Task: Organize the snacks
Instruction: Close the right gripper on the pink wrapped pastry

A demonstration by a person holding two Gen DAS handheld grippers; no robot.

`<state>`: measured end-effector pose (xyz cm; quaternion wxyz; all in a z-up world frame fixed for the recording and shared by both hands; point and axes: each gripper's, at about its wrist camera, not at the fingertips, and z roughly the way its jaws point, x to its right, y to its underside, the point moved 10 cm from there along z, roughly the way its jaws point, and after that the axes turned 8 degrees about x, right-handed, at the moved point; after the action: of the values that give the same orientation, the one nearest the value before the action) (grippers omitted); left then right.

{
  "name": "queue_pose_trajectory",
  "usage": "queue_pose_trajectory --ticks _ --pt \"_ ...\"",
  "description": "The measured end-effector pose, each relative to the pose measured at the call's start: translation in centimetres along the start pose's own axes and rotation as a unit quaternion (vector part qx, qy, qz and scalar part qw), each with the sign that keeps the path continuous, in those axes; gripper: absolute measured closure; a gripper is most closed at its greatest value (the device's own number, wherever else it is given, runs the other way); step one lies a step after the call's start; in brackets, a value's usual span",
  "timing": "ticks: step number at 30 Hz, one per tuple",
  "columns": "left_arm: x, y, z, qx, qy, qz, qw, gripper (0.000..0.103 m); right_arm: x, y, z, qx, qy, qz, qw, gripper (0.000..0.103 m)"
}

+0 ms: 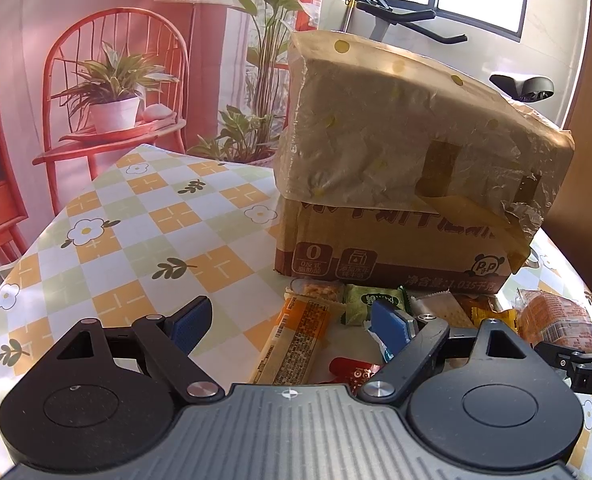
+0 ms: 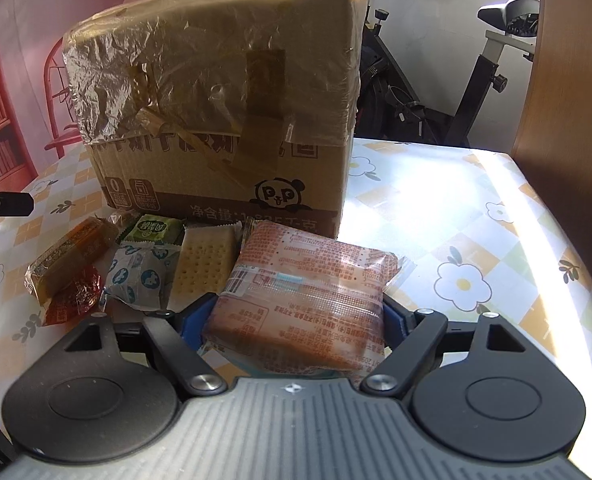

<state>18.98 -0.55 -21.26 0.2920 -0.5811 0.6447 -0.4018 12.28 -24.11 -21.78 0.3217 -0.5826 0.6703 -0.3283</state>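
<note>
A taped cardboard box (image 1: 408, 184) stands on the table, also in the right wrist view (image 2: 223, 112). Several snack packs lie in front of it: a long orange bar (image 1: 296, 340), a green pack (image 1: 370, 302), a cracker pack (image 2: 203, 266), a white-blue pack (image 2: 141, 280), a red pack (image 2: 73, 296). My left gripper (image 1: 291, 326) is open and empty above the snacks. My right gripper (image 2: 296, 322) is shut on a large orange bread pack (image 2: 308, 292), its blue fingers (image 2: 191, 320) at the pack's sides. The pack also shows in the left wrist view (image 1: 556, 320).
The table has a checkered floral cloth (image 1: 143, 216). An exercise bike (image 2: 476, 80) stands behind the table at the right. A wooden panel (image 2: 568, 80) rises at the far right. A printed backdrop with a red chair (image 1: 107, 92) hangs behind.
</note>
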Motion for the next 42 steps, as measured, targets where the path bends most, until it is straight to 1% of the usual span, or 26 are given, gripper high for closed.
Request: queue_pose_trajectory --ticks 5,10,19,22,37,40,42 --pt "0.0 -0.1 0.0 0.0 0.002 0.001 1.0 0.015 -0.9 -1.3 -0.1 0.013 -0.011 -0.008 1.0 0.02" --pt "-0.1 -0.1 0.2 0.0 0.002 0.001 1.0 0.015 -1.9 -1.7 0.3 0.015 -0.019 -0.012 1.0 0.02" --pt "-0.5 0.1 0.5 -0.003 0.002 -0.001 1.0 0.016 -2.6 -1.7 0.7 0.014 -0.025 -0.011 1.0 0.02" --pt "-0.6 0.2 0.7 -0.006 0.003 -0.004 1.0 0.02 -2.7 -1.8 0.8 0.013 -0.026 -0.011 1.0 0.02" --pt "-1.2 0.9 0.8 -0.013 0.007 -0.003 0.9999 0.021 -3.1 -1.5 1.0 0.014 -0.033 -0.004 0.999 0.02" --pt "-1.4 1.3 0.8 -0.015 0.013 -0.001 0.9998 0.025 -3.3 -1.4 1.0 0.013 -0.035 -0.003 0.999 0.02" --pt "-1.5 1.7 0.8 -0.02 0.018 -0.002 0.9996 0.029 -3.4 -1.2 1.1 0.012 -0.036 -0.002 0.999 0.02"
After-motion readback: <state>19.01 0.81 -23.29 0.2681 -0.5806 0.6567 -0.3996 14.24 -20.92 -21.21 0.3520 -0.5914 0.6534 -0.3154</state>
